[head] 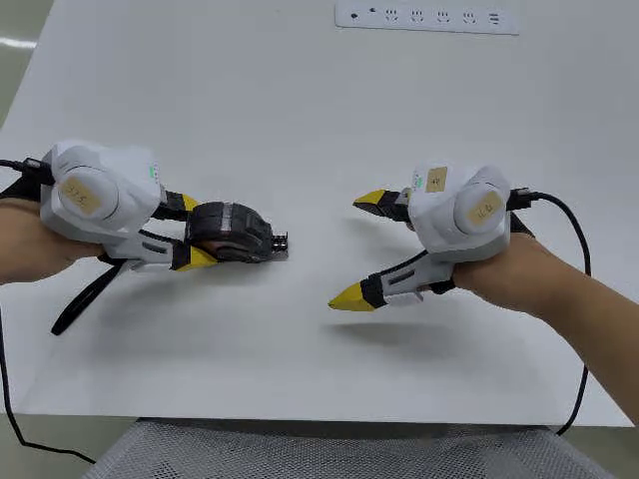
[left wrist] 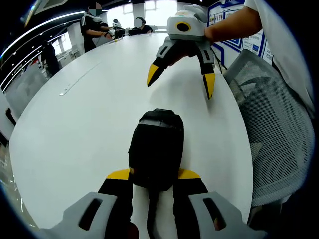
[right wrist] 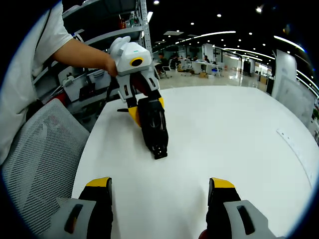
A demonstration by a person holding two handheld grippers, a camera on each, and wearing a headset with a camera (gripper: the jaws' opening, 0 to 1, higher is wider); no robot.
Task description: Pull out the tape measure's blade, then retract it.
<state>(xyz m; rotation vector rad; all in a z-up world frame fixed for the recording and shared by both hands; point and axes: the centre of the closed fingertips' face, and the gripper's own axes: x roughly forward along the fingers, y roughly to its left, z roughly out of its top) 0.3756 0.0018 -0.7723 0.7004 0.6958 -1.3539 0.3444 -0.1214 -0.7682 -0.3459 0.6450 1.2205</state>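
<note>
tape [head: 232,232]: black rounded case, matte shell, lying on smooth white table [head: 300,100] | left gripper [head: 195,232]: yellow-tipped jaws clamped on case sides, held low | right gripper [head: 356,249]: jaws spread wide, empty, facing tape, apart from it

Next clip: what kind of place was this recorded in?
Probably an open-plan office or lab workspace: a large white table with a power strip, a mesh chair, shelves behind it, and people at the table's far end.
</note>
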